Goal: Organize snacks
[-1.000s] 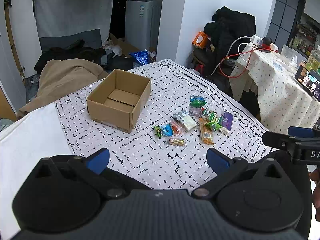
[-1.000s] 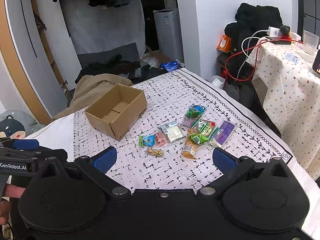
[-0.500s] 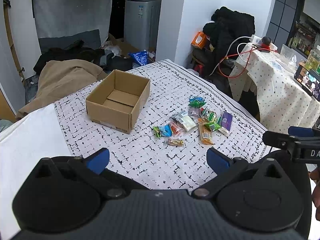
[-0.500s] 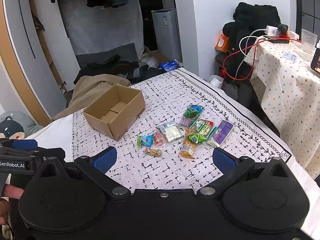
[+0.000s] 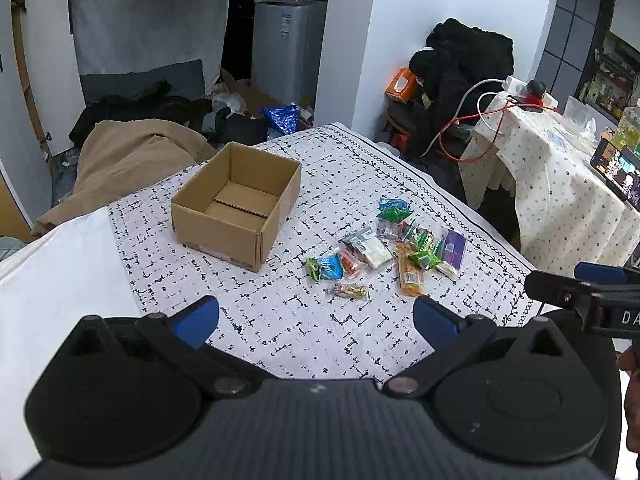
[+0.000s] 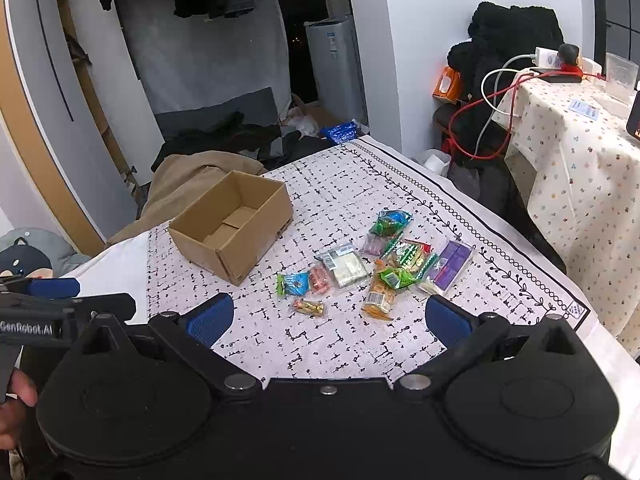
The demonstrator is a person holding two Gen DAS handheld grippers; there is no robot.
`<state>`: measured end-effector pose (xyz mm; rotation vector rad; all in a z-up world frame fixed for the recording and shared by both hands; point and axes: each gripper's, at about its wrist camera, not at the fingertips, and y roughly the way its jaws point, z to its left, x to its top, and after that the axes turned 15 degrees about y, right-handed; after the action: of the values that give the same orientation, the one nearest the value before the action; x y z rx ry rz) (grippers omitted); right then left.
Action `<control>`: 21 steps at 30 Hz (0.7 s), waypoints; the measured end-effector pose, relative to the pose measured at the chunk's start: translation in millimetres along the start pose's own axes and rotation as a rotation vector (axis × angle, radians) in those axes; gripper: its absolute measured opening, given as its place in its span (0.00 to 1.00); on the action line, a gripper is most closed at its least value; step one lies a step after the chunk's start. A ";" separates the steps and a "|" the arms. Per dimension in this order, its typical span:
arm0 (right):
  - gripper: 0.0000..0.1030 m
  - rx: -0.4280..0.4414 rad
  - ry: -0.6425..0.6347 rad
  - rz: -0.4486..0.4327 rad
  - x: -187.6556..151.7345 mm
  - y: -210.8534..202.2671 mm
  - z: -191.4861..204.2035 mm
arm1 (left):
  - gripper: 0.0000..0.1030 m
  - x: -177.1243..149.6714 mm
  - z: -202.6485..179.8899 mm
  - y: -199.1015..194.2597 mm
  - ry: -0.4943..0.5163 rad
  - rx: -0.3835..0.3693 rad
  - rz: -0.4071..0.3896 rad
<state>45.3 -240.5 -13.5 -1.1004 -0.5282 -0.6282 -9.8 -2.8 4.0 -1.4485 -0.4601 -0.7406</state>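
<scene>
The cardboard box stands empty on the patterned cloth. The snack packets are scattered just beside it. Both the left gripper and right gripper are spread wide, empty. The nearest small packet should be approached first, low and squarely.

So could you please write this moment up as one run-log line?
stage: start | left gripper: open, nothing held | right gripper: open, nothing held | box: empty | snacks: loose on tablecloth
</scene>
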 end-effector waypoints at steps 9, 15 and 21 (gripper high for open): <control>1.00 -0.007 0.026 0.019 6.1 19.1 -14.6 | 1.00 10.0 -16.2 19.8 0.041 -0.011 0.025; 1.00 -0.014 0.049 0.033 11.9 35.4 -29.1 | 1.00 14.4 -13.7 40.0 0.012 0.002 0.045; 1.00 -0.023 0.074 0.047 16.5 52.7 -43.1 | 1.00 21.3 -14.5 60.9 -0.005 0.008 0.069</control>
<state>97.4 -267.2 -52.2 -1.1044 -0.4313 -0.6330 45.4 -23.0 -26.4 -1.4516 -0.4138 -0.6794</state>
